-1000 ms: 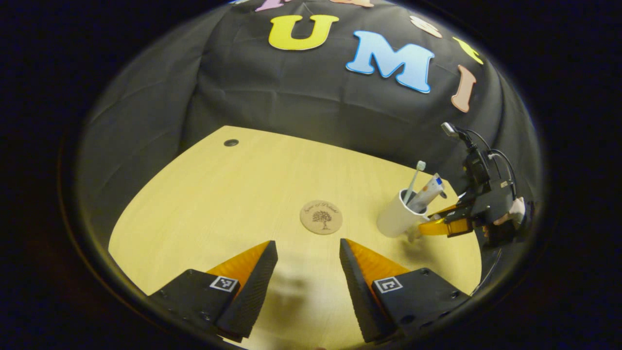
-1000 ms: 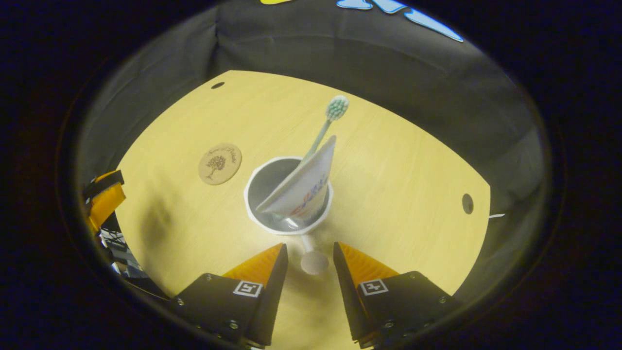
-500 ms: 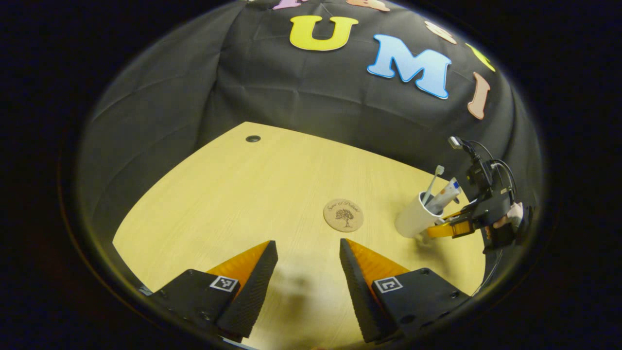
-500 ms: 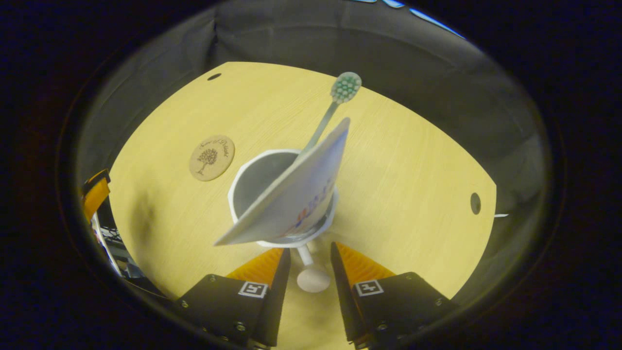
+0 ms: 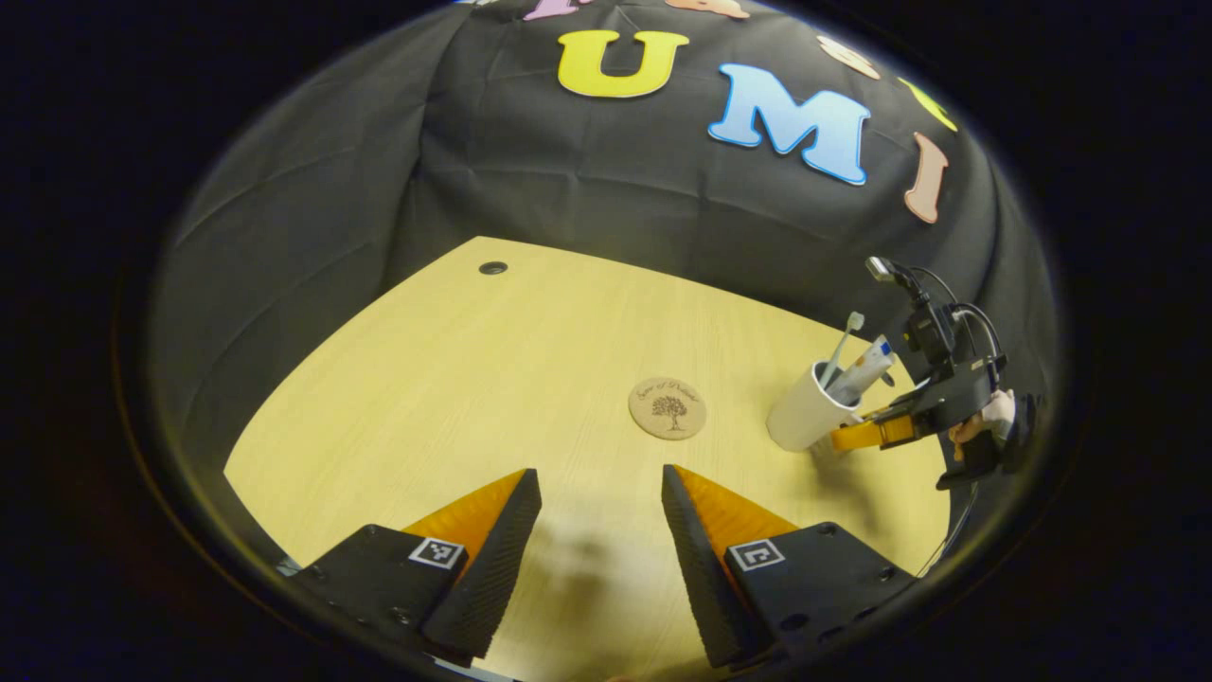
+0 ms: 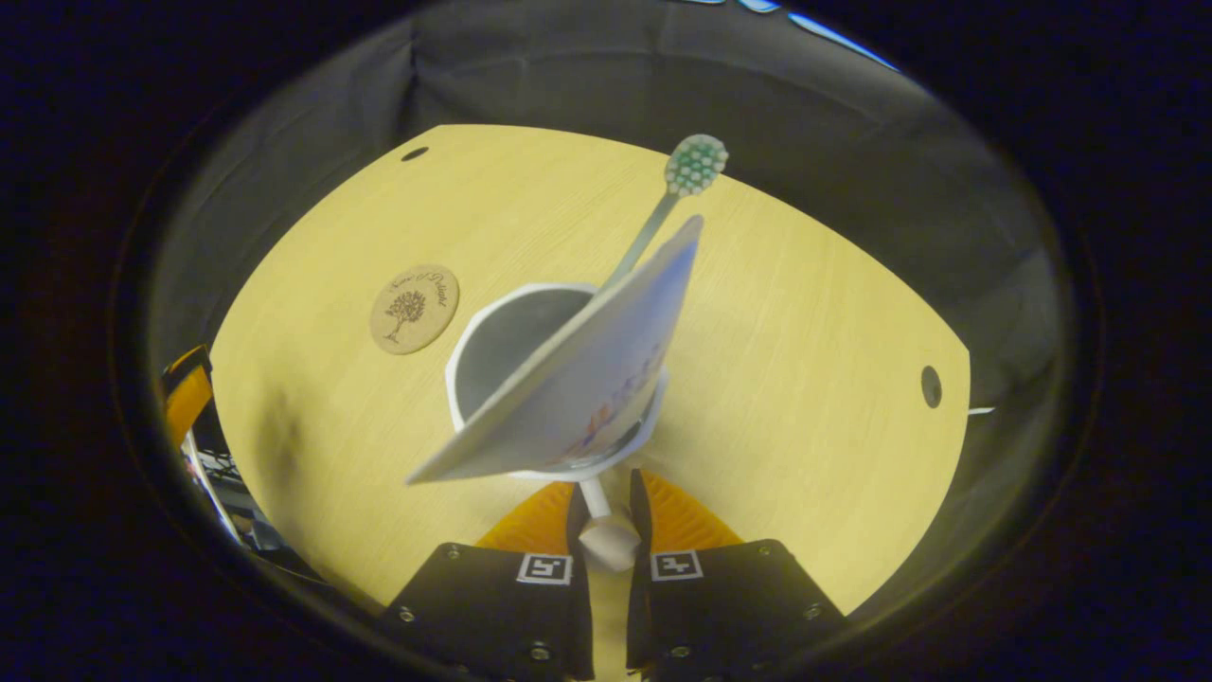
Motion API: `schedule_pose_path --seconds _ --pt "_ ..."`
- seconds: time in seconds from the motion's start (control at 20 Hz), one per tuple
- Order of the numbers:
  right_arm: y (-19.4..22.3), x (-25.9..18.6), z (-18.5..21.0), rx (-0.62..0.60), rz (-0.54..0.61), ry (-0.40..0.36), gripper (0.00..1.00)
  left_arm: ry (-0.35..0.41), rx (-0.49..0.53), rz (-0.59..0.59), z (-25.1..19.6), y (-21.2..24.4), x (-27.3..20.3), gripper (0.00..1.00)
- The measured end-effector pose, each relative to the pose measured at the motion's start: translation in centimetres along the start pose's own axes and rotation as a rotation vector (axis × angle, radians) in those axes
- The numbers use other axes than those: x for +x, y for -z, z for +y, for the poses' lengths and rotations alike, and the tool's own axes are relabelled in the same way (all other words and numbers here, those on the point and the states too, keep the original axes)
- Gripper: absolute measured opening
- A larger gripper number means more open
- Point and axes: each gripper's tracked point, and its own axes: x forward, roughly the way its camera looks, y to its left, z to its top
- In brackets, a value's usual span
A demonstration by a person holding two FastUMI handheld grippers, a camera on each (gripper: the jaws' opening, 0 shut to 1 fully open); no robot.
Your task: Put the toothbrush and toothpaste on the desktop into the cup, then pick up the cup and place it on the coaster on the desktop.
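So in the left gripper view, the left gripper (image 5: 599,511) hangs over the desk (image 5: 454,398) with its fingers spread and nothing between them; the coaster (image 5: 668,408) sits just ahead, the cup (image 5: 805,417) off to its right. Right gripper view: the right gripper (image 6: 603,516) is clamped on the cup's handle (image 6: 600,523), with the cup (image 6: 502,336) right ahead holding the toothbrush (image 6: 684,175) and toothpaste (image 6: 587,379), and the coaster (image 6: 414,308) ahead-left.

Looking like a recording booth: black cloth wall (image 5: 606,180) hanging behind a bare wooden desk (image 5: 454,398) with grommet holes.
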Motion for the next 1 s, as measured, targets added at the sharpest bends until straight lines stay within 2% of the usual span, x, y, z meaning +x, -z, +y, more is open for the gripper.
schedule_pose_path --seconds 0.55,1.0 --pt "0.5 -0.8 0.5 0.035 -0.01 0.02 0.15 -0.01 -0.021 -0.01 0.4 -0.3 0.3 0.86" --pt "-1.9 -1.8 2.0 0.093 -0.04 0.002 0.15 -0.013 -0.03 -0.013 3.0 1.4 -2.0 0.86"
